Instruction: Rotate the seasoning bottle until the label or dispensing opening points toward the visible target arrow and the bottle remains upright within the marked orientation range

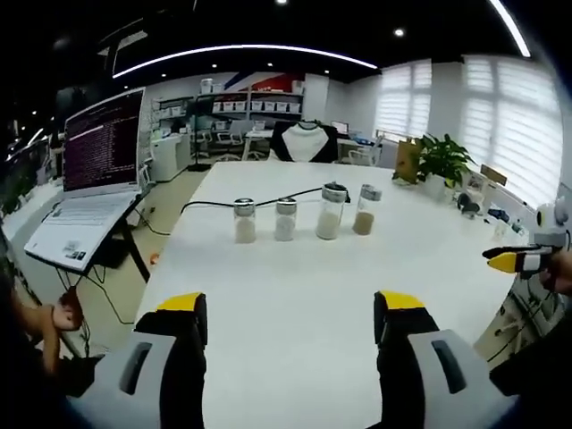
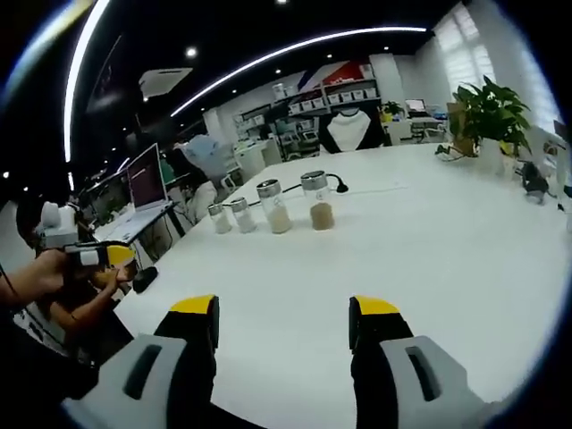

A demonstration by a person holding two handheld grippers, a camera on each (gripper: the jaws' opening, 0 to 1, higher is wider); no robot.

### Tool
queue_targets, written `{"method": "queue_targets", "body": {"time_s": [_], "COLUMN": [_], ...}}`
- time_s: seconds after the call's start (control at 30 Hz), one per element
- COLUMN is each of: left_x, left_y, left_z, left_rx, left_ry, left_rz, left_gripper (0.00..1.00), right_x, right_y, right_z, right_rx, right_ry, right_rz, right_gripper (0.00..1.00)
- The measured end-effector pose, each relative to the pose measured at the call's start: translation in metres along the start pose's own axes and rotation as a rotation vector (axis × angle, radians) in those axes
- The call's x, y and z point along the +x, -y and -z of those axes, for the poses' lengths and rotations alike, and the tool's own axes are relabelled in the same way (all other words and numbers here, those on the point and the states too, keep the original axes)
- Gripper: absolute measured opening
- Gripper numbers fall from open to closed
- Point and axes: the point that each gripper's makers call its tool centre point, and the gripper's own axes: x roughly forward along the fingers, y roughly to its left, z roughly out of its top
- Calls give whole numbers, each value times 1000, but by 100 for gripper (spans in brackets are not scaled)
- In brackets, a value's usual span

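Left gripper [image 1: 290, 308] gapes over bare table [image 1: 295, 268], bottles [image 1: 304, 219] well ahead.

White desk [image 1: 295, 295], broad and bare toward the near edge. Potted plant [image 1: 442, 161] at the far right corner, small dark clutter [image 1: 469, 204] along the right edge beside it. Black cable [image 1: 214, 202] trailing off the far left edge. Open laptop [image 1: 98, 170], screen lit with text, on a stand off the left edge. Shelves with boxes [image 1: 255, 105] against the back wall. Window blinds [image 1: 500, 107] bright beyond the plant.
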Motion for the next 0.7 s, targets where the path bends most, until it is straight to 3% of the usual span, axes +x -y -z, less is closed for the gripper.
{"method": "queue_targets", "body": {"time_s": [0.1,0.2,0.4,0.43,0.47,0.53,0.7], "left_x": [10,24,38,44,52,60,74], "left_y": [-4,-10,-13,-16,-24,-32,-47], "left_z": [-16,-20,-21,-19,-20,-12,-19], "left_rx": [6,1,14,6,9,-25,-18], "left_ry": [45,43,46,24,45,9,14], "left_rz": [15,29,49,59,54,45,38], "left_gripper": [81,81,81,81,81,80,80], "right_x": [6,15,20,26,28,33,39], "right_y": [-5,-8,-10,-10,-15,-15,-14], "right_z": [-6,-7,-9,-9,-14,-12,-14], "right_rx": [3,-6,-17,0,-13,-19,-13], "right_ry": [19,7,12,-15,5,-10,-18], "right_rz": [1,7,4,27,13,20,32], "right_gripper": [58,58,58,58,58,58,58]}}
